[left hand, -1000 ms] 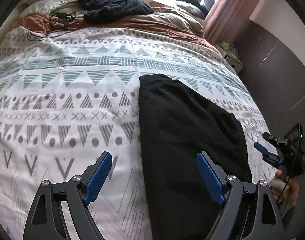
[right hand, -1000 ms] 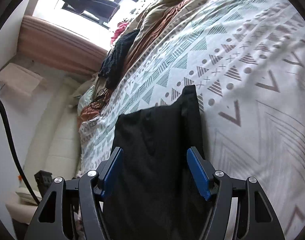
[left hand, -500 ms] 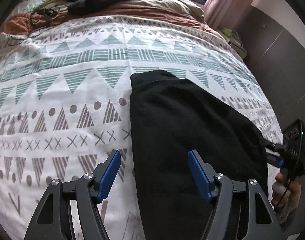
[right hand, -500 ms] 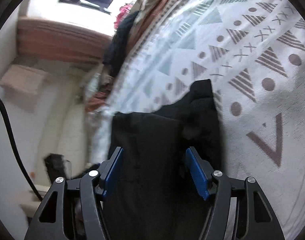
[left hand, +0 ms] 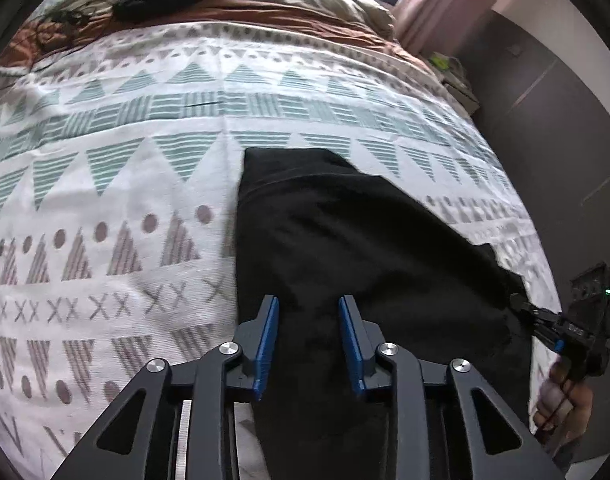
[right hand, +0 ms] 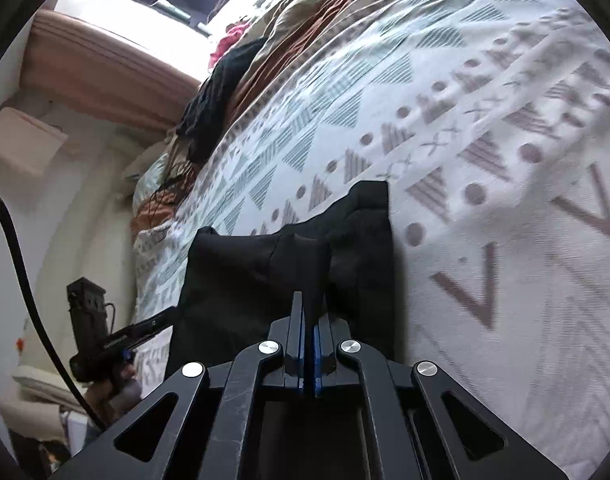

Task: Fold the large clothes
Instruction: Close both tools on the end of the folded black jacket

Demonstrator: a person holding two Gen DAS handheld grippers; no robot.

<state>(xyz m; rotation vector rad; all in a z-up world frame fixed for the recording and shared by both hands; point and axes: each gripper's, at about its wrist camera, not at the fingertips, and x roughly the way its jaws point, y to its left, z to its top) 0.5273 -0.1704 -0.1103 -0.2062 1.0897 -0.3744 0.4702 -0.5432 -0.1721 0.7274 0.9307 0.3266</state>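
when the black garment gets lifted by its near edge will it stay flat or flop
Probably flop: the black garment already puckers into a ridge where the right gripper has shut on it. It looks soft and thin, lying flat on the bedspread, so the far part would likely drag. The left gripper is closing over it.

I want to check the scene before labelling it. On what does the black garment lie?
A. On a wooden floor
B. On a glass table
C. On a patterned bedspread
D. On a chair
C: the black garment lies spread on the patterned bedspread with triangles, dots and crosses.
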